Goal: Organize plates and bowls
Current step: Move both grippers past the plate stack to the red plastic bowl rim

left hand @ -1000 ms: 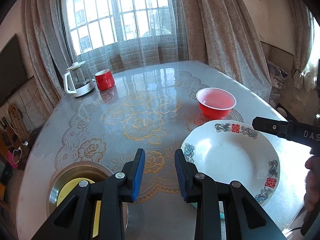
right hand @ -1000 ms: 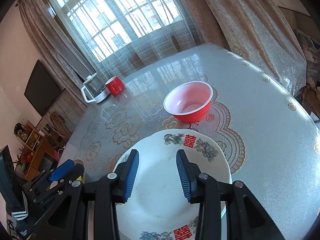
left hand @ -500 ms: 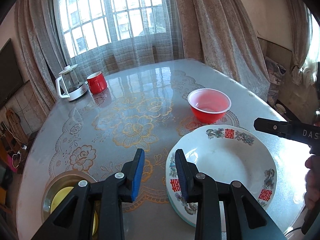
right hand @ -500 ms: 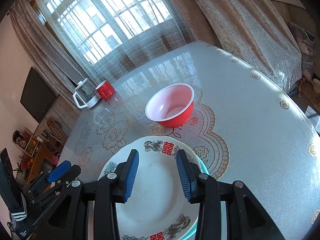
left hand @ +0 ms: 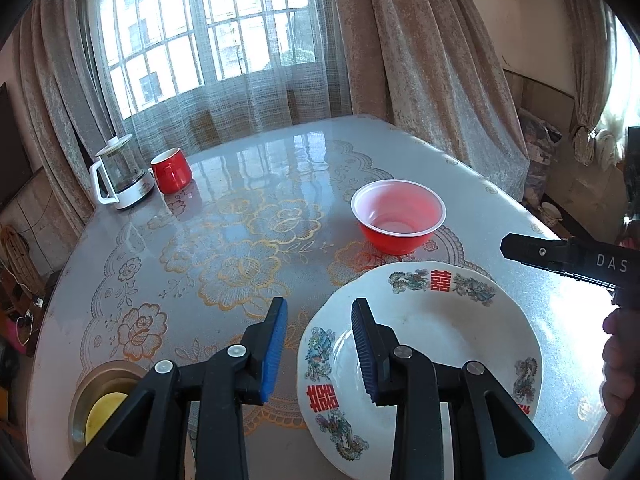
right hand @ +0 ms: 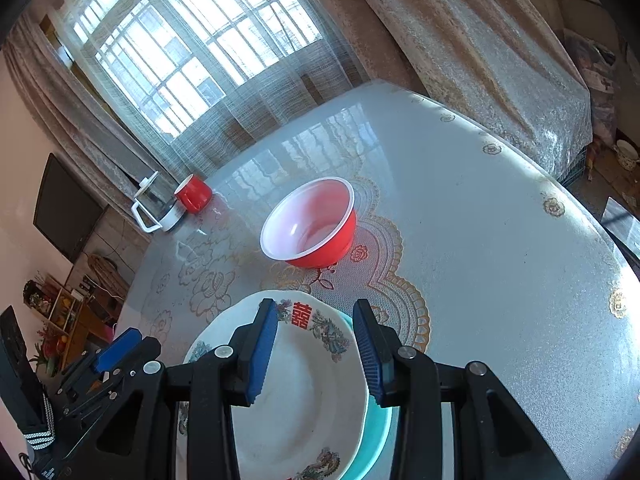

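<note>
left wrist: low over table [left hand: 248, 184] | right wrist: same | shared: white plate [left hand: 440, 332]

left gripper [left hand: 318, 346] | black frame | blue ribbed pads [left hand: 274, 350] | silver screws [left hand: 237, 351]

Far edge of the table, by the window

I see a glass kettle [left hand: 120, 176] with a white handle standing just beside a red mug [left hand: 171, 170] on the floral tablecloth [left hand: 240, 264]. Sheer curtains [left hand: 224, 92] hang behind them, and a dark television [right hand: 66, 210] is mounted on the left wall above a cluttered shelf [right hand: 60, 312].
</note>
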{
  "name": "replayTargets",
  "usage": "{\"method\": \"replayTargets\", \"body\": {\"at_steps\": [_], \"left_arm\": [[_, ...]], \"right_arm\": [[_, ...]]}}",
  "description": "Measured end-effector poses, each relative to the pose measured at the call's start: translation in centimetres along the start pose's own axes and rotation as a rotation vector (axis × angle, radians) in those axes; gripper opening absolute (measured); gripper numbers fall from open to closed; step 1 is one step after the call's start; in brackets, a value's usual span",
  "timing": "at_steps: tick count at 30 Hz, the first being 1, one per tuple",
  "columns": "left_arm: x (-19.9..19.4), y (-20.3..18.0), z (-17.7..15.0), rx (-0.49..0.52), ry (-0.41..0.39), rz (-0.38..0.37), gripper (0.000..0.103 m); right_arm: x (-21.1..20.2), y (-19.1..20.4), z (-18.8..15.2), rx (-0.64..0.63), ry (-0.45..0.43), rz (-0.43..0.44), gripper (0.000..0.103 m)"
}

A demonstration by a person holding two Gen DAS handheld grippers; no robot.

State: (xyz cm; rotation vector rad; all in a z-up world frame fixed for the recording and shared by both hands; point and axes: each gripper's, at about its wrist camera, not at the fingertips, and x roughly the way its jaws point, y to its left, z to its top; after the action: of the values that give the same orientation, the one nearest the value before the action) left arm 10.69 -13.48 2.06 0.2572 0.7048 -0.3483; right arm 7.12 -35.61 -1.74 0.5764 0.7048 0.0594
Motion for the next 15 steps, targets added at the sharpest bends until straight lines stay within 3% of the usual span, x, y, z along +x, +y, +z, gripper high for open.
{"method": "replayTargets", "body": {"at_steps": [15], "left_arm": [[5.6, 0.3, 3.2, -0.08, 0.119, -0.063, 0.034]], "right_arm": [[3.3, -1.8, 3.6, 0.093, 0.05, 0.076, 0.039]]}}
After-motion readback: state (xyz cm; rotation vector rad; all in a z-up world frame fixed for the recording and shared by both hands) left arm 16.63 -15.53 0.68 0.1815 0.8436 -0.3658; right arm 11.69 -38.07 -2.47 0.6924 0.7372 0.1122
